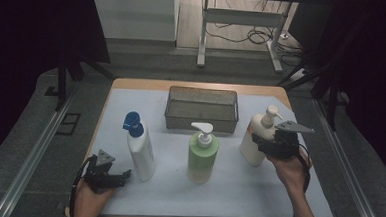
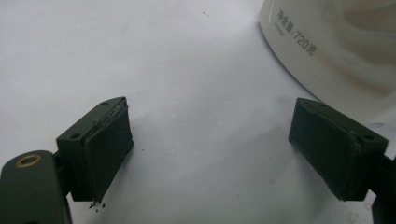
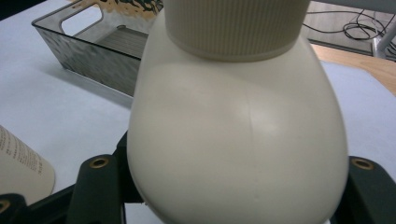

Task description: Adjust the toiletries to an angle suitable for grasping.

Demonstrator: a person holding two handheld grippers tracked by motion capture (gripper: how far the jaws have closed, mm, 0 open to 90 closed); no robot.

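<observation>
Right now, status from my end:
Right gripper [image 1: 260, 142]: I have it at the cream plastic pump bottle [image 1: 256, 140], 3 o'clock side of the pale mat [image 1: 177, 188]. Jaws sit either side of the bottle's body. The right gripper view has the bottle [image 3: 238, 140] bulging between them; pads hidden, so I can't confirm a firm squeeze, but contact looks made on both flanks.
Cream bottle position: upright on the mat, just off the 4 o'clock corner of the grey mesh basket [image 1: 201, 120], well apart from the other bottles.
Left gripper [image 1: 122, 176]: jaws spread wide, nothing between them, resting low at the mat's 7 o'clock corner. In the left gripper view I see bare mat between the fingers [image 2: 107, 149].
White bottle with blue pump cap [image 1: 140, 148]: standing at 9 o'clock, just beside my left gripper's tips, not touched. Its printed base [image 2: 336, 51] sits at 1 o'clock in the left gripper view.
Green pump bottle with white dispenser [image 1: 202, 154]: upright at mat centre, 6 o'clock of the basket, between the other two bottles.
Basket: at 12 o'clock on the mat.
</observation>
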